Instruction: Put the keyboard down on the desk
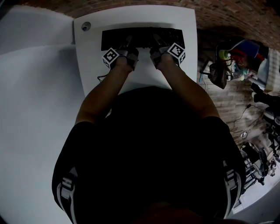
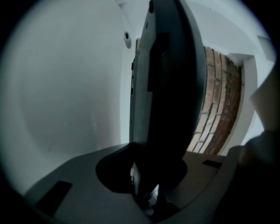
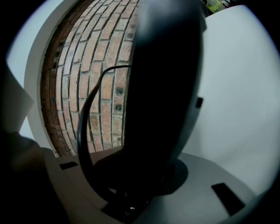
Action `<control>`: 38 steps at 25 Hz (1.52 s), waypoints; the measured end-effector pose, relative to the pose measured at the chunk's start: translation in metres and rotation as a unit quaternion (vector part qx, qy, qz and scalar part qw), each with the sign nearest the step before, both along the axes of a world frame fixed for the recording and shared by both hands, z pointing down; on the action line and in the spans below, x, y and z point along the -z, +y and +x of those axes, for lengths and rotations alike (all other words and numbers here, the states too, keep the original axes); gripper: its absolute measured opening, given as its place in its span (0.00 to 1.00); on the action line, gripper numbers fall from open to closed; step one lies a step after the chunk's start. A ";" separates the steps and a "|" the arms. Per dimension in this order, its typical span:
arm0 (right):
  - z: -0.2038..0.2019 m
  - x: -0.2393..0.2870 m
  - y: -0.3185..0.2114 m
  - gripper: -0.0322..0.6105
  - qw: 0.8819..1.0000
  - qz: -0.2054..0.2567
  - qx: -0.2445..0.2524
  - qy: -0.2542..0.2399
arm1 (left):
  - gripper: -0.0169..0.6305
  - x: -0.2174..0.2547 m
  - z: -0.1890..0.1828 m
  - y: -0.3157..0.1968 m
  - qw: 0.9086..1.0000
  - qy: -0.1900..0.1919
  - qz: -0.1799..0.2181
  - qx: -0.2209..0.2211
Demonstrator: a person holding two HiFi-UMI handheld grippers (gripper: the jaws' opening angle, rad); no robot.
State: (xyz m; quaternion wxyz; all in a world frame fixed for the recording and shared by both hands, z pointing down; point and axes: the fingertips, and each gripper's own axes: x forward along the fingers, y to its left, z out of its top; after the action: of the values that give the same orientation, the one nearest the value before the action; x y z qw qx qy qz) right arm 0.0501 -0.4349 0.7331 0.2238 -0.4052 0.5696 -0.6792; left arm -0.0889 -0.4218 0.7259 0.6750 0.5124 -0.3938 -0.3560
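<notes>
A black keyboard [image 1: 141, 37] hangs level over the far part of the white desk [image 1: 183, 22]. My left gripper [image 1: 127, 45] is shut on its near edge left of the middle, and my right gripper [image 1: 156, 43] is shut on the same edge right of the middle. In the left gripper view the keyboard [image 2: 168, 83] fills the middle as a dark slab running away between the jaws. From the right gripper the keyboard [image 3: 164, 87] looks the same, with its black cable [image 3: 89, 118] looping down beside it.
A round cable hole [image 1: 85, 26] sits in the desk's far left corner. A second white surface [image 1: 35, 87] adjoins on the left. Brick floor [image 1: 218, 13] lies beyond and to the right, with bags and cluttered gear [image 1: 245, 61]. The person's body hides the near desk.
</notes>
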 end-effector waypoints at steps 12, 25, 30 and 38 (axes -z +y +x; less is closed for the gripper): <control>-0.001 -0.031 0.003 0.25 0.999 -0.029 0.015 0.008 | 0.17 -0.034 0.000 0.005 1.000 -0.004 -0.027 -0.009; -0.003 -0.048 0.008 0.26 0.998 -0.049 0.036 0.023 | 0.17 -0.050 0.000 0.011 0.999 -0.009 -0.047 -0.015; -0.001 -0.049 0.011 0.26 0.997 -0.056 0.039 0.026 | 0.17 -0.051 0.001 0.014 0.998 -0.011 -0.055 -0.017; -0.001 -0.057 0.011 0.26 0.997 -0.056 0.040 0.028 | 0.17 -0.058 0.000 0.015 0.998 -0.007 -0.057 -0.014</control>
State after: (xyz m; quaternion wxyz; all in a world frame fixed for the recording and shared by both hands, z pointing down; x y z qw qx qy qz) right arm 0.0489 -0.4238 0.7901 0.1574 -0.4129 0.5524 -0.7068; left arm -0.0889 -0.4072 0.7835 0.7050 0.4816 -0.4109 -0.3197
